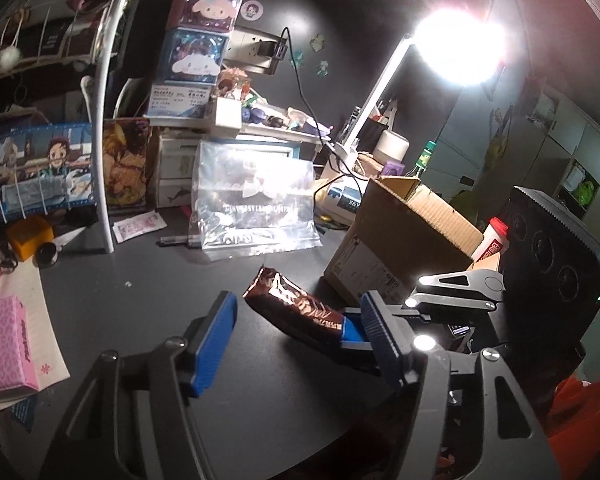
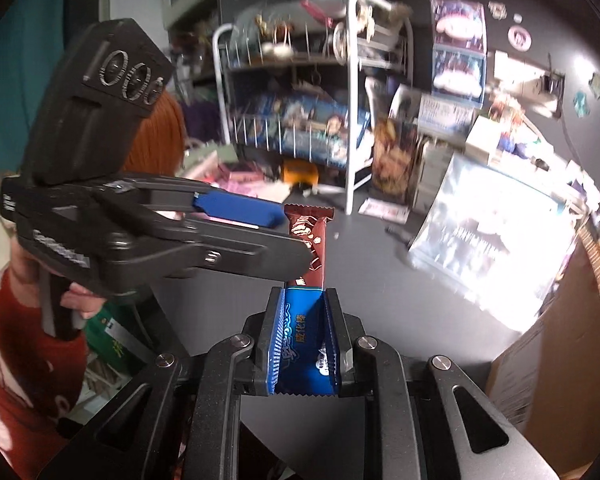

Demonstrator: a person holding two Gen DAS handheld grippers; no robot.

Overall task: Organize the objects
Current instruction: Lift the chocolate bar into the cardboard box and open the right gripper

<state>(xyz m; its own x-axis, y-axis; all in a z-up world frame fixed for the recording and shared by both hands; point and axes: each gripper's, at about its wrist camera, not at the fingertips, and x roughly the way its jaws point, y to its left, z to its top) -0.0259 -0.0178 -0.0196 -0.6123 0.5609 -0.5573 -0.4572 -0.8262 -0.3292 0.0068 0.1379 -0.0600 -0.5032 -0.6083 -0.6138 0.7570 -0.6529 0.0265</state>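
A brown-and-blue wrapped snack bar (image 1: 296, 306) is held above the dark desk (image 1: 140, 312). My right gripper (image 2: 303, 300) is shut on its blue end, and the brown end (image 2: 310, 236) sticks out forward. In the left wrist view the right gripper (image 1: 354, 328) comes in from the right with the bar. My left gripper (image 1: 298, 312) is open, its blue pads on either side of the bar and apart from it. In the right wrist view the left gripper (image 2: 292, 228) reaches in from the left to the bar's brown end.
An open cardboard box (image 1: 404, 236) stands right of the bar. A clear plastic bag (image 1: 256, 204) leans behind it. A white wire rack (image 1: 104, 120) with posters, stacked character boxes (image 1: 198, 48), a pink tissue box (image 1: 6, 346) and a bright lamp (image 1: 458, 48) surround the desk.
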